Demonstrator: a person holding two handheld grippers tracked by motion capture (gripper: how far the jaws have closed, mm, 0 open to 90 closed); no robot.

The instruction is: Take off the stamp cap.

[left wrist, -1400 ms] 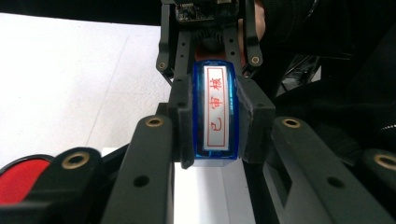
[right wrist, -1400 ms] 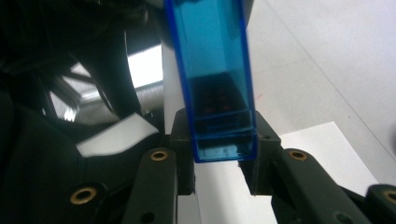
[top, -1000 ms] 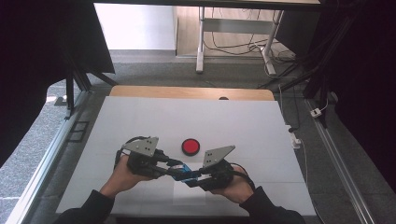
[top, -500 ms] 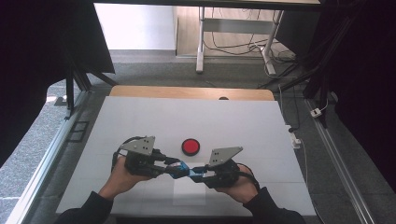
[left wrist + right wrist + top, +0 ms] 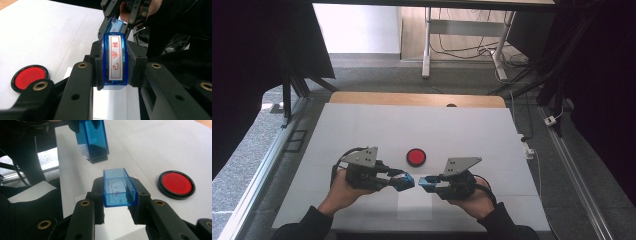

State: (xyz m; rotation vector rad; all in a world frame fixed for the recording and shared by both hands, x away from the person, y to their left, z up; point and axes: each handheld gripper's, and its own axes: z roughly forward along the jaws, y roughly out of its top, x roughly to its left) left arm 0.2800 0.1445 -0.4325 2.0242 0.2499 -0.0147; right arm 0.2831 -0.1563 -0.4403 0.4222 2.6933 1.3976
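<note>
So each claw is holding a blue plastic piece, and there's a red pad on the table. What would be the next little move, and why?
Probably carry the stamp in the left gripper to the red ink pad. The stamp's clear blue cap is already off, gripped by the right gripper, and the red-lettered face is bare. The pad lies open just beyond both grippers, so inking looks like the natural step.

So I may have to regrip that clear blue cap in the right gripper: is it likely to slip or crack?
The blue cap looks like thin, hollow, glossy plastic, so probably light, stiff and rather slippery. The right gripper pinches its flat side walls, which should hold; hard squeezing might crack it. Set on the table, its boxy shape shouldn't roll.
</note>
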